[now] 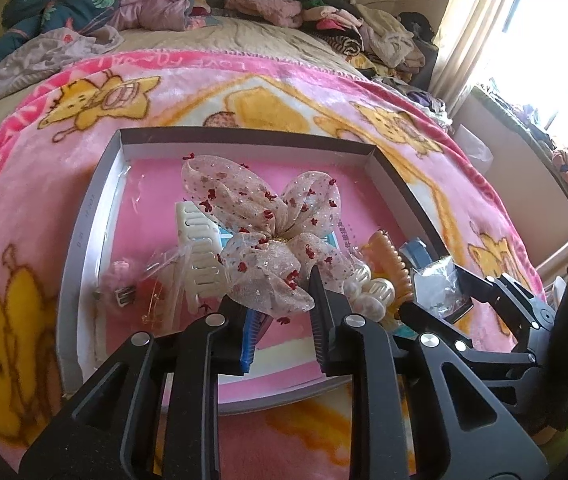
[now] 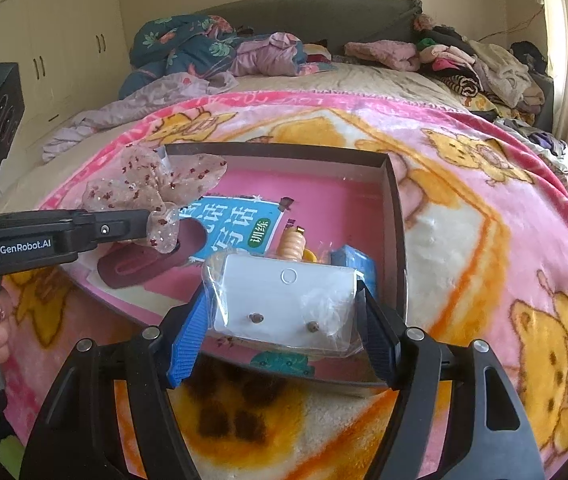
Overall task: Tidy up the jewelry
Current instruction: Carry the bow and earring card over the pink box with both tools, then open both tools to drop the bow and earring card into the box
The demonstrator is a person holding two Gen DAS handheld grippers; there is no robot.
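Note:
A shallow grey box point(image 1: 84, 216) with a pink floor lies on the bed. My left gripper point(image 1: 280, 304) is shut on a sheer pink bow hair clip point(image 1: 260, 216) with red specks and holds it above the box; the bow also shows in the right wrist view point(image 2: 152, 188). My right gripper point(image 2: 284, 312) is shut on a clear bag with a white earring card point(image 2: 284, 300), over the box's near right corner point(image 2: 398, 240). In the box lie a white comb clip point(image 1: 200, 248), pearl clips point(image 1: 368, 292), an orange claw clip point(image 1: 388, 256) and small bagged pieces point(image 1: 140, 284).
The box sits on a pink cartoon blanket point(image 1: 24, 208) spread over a bed. Heaps of clothes point(image 2: 480, 64) and a dark floral quilt point(image 2: 180, 48) lie at the far end. A bright window point(image 1: 544, 40) is at the right. A blue booklet point(image 2: 236, 228) lies in the box.

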